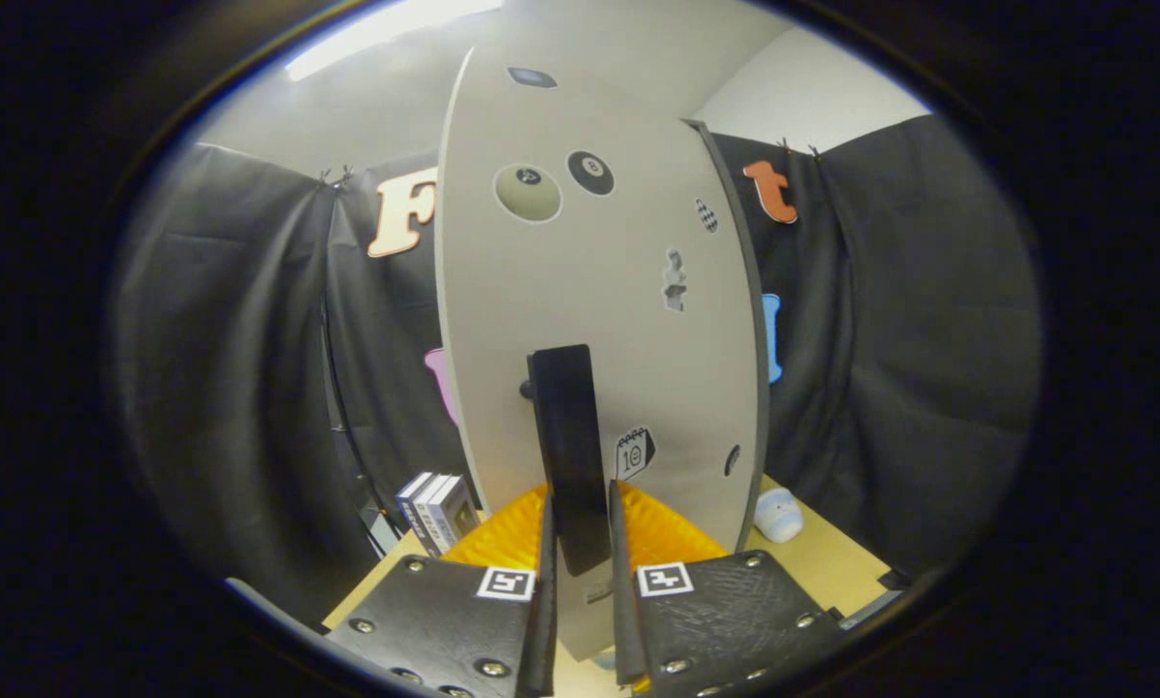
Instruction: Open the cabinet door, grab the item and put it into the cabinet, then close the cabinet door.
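Observation:
The pale cabinet door [618, 291], dotted with small stickers, stands upright right in front of me. Its dark edge runs down its right side. A black vertical handle [562, 407] is fixed low on the door. My gripper [581, 496] is shut on the lower part of this handle, one finger pressing on each side. A small white and pale blue item [779, 515] lies on the wooden table [831, 562], to the right of the door and beyond my right finger.
Several upright books or boxes [434, 509] stand on the table to the left of the door. Black cloth walls close in the booth on the left, at the back and on the right.

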Available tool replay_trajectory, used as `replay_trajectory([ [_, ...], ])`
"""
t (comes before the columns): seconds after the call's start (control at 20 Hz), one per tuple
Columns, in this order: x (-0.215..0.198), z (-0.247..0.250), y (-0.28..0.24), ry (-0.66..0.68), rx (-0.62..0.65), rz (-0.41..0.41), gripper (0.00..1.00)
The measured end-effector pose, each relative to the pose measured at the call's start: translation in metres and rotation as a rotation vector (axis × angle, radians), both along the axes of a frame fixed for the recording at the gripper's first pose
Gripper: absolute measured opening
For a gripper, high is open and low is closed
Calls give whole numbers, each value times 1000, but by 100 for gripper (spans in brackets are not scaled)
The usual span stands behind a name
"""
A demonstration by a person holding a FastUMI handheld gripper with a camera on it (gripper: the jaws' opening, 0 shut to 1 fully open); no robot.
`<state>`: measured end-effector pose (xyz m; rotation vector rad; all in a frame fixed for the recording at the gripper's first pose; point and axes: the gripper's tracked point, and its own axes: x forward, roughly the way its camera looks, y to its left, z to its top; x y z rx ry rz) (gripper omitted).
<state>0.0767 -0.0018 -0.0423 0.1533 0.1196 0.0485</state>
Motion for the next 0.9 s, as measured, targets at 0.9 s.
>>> replay_trajectory([
  [0.9,-66,4,-131,15,-7,-119,24],
])
